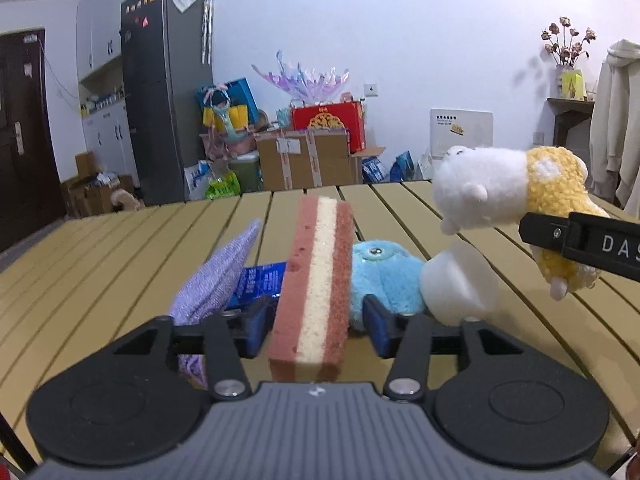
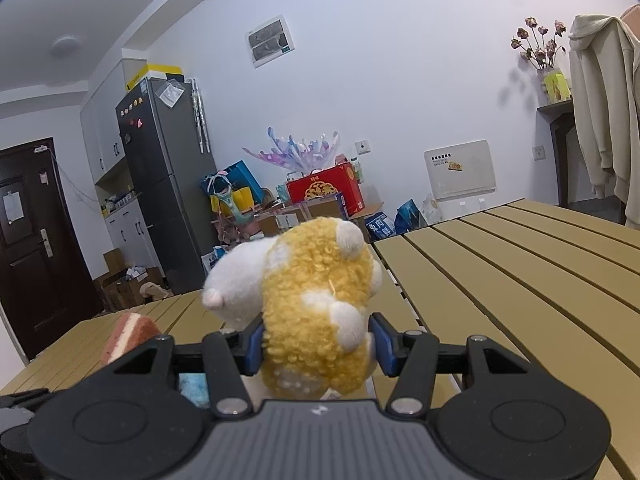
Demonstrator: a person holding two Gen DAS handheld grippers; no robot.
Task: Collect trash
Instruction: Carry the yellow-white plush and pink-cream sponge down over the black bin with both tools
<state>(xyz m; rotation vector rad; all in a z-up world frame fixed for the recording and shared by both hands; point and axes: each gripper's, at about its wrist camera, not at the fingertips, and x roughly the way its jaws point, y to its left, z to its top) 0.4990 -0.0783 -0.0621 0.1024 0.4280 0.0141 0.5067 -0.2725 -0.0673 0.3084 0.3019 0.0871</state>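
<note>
My left gripper [image 1: 316,330] holds a pink-and-cream layered sponge [image 1: 316,280] between its blue pads, above the slatted wooden table [image 1: 120,264]. Behind it lie a purple cloth [image 1: 218,280], a blue wrapper [image 1: 260,284], a blue plush toy [image 1: 384,276] and a white cup on its side [image 1: 460,284]. My right gripper [image 2: 316,346] is shut on a yellow-and-white plush toy [image 2: 316,320] and holds it in the air. That toy [image 1: 516,196] and a right finger [image 1: 580,240] show at the right of the left wrist view. The sponge's end [image 2: 128,334] shows at the lower left of the right wrist view.
The table [image 2: 520,280] stretches to the right and far side. Beyond it stand a grey fridge [image 1: 168,92], stacked cardboard boxes [image 1: 308,160], a red gift box [image 1: 328,120] and a hanging coat [image 1: 616,120].
</note>
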